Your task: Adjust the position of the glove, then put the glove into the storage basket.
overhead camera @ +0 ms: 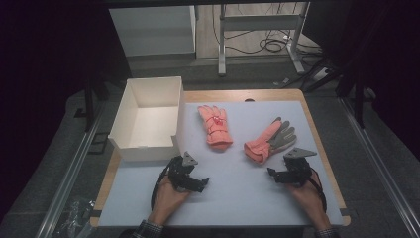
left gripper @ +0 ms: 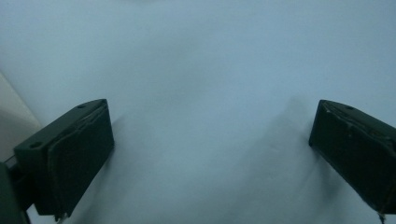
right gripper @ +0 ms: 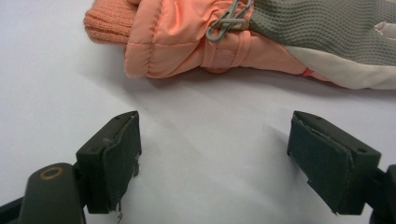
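The nearer salmon glove (overhead camera: 267, 140) is lying palm up on the pale blue mat (overhead camera: 237, 198), grey palm showing, its knitted cuff pointing toward the person, just ahead of the right gripper (overhead camera: 272, 172). In the right gripper view its cuff (right gripper: 109, 22) and a small grey clip (right gripper: 229, 21) are sitting just beyond the jaws, which are standing wide apart with nothing between them. The second glove (overhead camera: 215, 126) is resting back up, a little further left, near the white box (overhead camera: 130, 106). The left gripper (overhead camera: 202, 182) is hovering over bare mat, its jaws also spread and holding nothing. The box is looking empty inside, so I'd say the packing is only beginning: both gloves are waiting to be picked up, and the right hand seems about to reach for the nearer one.
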A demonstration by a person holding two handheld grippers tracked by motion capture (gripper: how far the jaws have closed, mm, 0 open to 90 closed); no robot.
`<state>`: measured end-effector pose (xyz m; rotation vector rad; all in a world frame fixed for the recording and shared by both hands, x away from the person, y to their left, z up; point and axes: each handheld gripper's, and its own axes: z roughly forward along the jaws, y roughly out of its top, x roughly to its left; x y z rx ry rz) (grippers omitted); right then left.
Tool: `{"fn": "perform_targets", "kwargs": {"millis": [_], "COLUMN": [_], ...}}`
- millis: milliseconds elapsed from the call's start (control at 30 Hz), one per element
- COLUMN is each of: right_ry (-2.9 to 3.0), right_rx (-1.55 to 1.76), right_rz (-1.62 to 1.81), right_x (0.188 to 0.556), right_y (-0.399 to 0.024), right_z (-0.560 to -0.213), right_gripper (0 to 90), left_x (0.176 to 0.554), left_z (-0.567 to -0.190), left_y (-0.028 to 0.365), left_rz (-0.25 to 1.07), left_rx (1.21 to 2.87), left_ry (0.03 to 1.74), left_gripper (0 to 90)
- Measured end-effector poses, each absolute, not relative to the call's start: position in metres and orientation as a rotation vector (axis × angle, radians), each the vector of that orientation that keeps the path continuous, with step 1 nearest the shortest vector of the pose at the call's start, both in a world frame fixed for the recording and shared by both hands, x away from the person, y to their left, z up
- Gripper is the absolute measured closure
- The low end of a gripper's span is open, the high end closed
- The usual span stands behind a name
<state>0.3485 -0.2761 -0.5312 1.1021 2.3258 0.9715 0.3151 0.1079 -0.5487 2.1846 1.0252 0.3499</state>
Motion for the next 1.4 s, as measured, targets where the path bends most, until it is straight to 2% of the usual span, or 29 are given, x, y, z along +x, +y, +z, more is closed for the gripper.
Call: {"fn": "perform_targets", "kwargs": {"millis": [867, 1167, 1400], "right_ry": [2.279, 2.256, 2.248], "right_rx": [1.168, 1.182, 1.188], "right_rz": [0.994, 1.0, 0.997], "right_x": [0.347, 0.349, 0.355], "right_y": [-0.28, -0.283, -0.284], "right_z": [-0.528, -0.516, -0.507], "right_gripper": [18.0, 18.8, 23.2], "left_x": [0.315, 0.315, 0.315], "left_z": [-0.549, -0.549, -0.549], "left_y": [0.108, 0.109, 0.109], "left_rz": [0.356, 0.357, 0.357], "left_rx": [2.189, 2.191, 2.19], "left_ry": [1.022, 1.021, 1.022], "left_gripper": [0.2, 0.2, 0.2]}}
